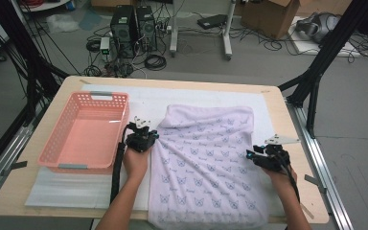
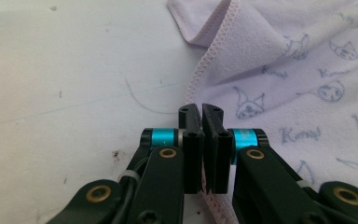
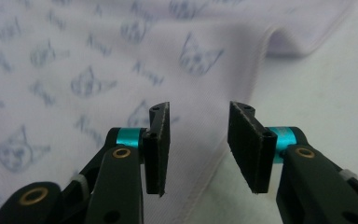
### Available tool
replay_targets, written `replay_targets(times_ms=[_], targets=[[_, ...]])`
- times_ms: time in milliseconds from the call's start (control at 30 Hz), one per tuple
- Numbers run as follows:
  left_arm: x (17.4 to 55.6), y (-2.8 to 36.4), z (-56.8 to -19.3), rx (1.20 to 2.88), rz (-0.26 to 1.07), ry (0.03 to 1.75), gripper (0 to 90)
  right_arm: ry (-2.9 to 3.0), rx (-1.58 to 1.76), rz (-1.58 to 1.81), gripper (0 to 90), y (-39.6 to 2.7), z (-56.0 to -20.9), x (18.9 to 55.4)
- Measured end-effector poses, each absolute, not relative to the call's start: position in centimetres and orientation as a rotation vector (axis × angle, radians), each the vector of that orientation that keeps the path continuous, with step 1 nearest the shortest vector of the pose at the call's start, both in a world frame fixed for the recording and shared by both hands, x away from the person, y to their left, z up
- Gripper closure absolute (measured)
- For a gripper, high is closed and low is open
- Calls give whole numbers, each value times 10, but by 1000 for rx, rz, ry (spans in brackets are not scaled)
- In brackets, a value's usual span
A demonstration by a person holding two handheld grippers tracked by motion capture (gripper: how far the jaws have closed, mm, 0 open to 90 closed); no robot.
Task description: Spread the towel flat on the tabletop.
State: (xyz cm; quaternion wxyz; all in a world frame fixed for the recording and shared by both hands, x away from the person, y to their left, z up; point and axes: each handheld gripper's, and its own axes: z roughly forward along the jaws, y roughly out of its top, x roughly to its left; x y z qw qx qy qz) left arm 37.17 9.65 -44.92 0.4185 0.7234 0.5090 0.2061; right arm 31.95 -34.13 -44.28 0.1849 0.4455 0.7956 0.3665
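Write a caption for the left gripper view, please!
The left tool pinches the hemmed edge of a lilac cat-print towel.

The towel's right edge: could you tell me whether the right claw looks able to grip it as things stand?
Probably yes: the right claw is open with the towel edge lying flat right between its jaws, and nothing blocks it.

Both grippers are black, the left gripper and right gripper, with bright blue rings, gold screws and black cables.
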Motion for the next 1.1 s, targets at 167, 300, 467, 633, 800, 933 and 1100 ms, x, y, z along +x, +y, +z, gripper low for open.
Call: replay_targets(times_ms=[167,300,467,633,800,933,1100], targets=[[373,100,-450,1784,443,1253,856,2247,1260,994,885,-343,-445,327],[374,100,-448,1752,480,1260,894,2114,1256,834,887,-348,-443,338],[371,103,-448,1780,424,1226,768,2085,1318,912,813,-355,-447,341],[359,92,-445,1813,388,1145,572,2049,1324,1001,650,-361,-442,325],[338,90,-445,1835,333,1071,477,2072,1309,1066,573,-366,-440,303],[315,93,-446,1850,311,1031,442,2101,1294,1091,546,-368,-442,283],[283,100,-452,1880,289,1042,422,2150,1265,1088,540,-369,-444,253]])
